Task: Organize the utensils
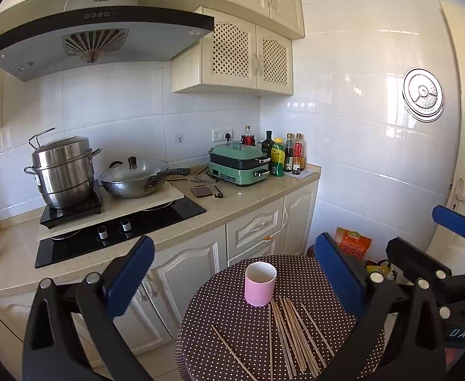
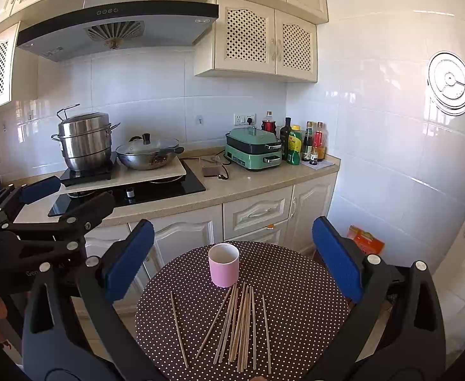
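A pink cup [image 1: 260, 283] [image 2: 223, 269] stands upright and empty on a small round table with a dark dotted cloth [image 1: 213, 333] [image 2: 299, 311]. Several wooden chopsticks [image 1: 291, 336] [image 2: 239, 327] lie loose on the cloth just in front of the cup, one stray stick [image 1: 234, 353] [image 2: 179, 330] apart to their left. My left gripper [image 1: 232, 274] hovers above the table, open, nothing between its blue pads. My right gripper [image 2: 232, 262] is likewise open and empty above the chopsticks. Each gripper shows at the edge of the other's view: the right one [image 1: 429, 241], the left one [image 2: 64, 197].
Behind the table runs a kitchen counter [image 1: 238, 197] with a hob [image 2: 156, 190], a steel steamer pot [image 2: 84, 141], a lidded wok [image 2: 148, 154], a green cooker [image 2: 253, 149] and several bottles [image 2: 308, 143]. An orange box [image 2: 367, 239] sits on the floor by the tiled wall. A door [image 1: 464, 158] is at right.
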### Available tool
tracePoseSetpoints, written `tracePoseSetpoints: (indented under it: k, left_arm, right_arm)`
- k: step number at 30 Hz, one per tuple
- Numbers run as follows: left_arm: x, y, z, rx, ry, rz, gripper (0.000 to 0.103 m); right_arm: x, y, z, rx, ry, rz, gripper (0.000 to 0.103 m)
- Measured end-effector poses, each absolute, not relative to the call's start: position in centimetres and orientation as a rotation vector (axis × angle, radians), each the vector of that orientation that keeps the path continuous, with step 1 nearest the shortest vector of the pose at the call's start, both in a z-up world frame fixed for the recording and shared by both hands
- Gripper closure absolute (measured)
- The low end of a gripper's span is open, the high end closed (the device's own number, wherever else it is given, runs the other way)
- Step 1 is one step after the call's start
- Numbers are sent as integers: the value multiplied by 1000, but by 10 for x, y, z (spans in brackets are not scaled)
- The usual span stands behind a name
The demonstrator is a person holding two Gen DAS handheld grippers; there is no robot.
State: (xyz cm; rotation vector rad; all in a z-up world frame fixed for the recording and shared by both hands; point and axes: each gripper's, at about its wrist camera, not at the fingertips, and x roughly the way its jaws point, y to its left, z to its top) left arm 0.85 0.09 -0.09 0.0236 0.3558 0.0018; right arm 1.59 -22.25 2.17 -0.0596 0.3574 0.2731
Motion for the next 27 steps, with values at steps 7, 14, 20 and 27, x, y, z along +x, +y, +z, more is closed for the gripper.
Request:
tracePoseSetpoints:
  k: [7,14,20,27]
  left_arm:
    - [10,4,-2,21,357,0,4]
    - [14,6,-2,24,360,1,4]
    - [17,8,-2,23,365,2,4]
    - [23,10,-2,26,369,7,4]
  right_arm:
    - [17,-221,20,-58,360,273,6]
    - [20,-219,18,-56,366,274,6]
    - [22,-218,17,-54,371,275,6]
    - [26,-215,15,-52,377,277,6]
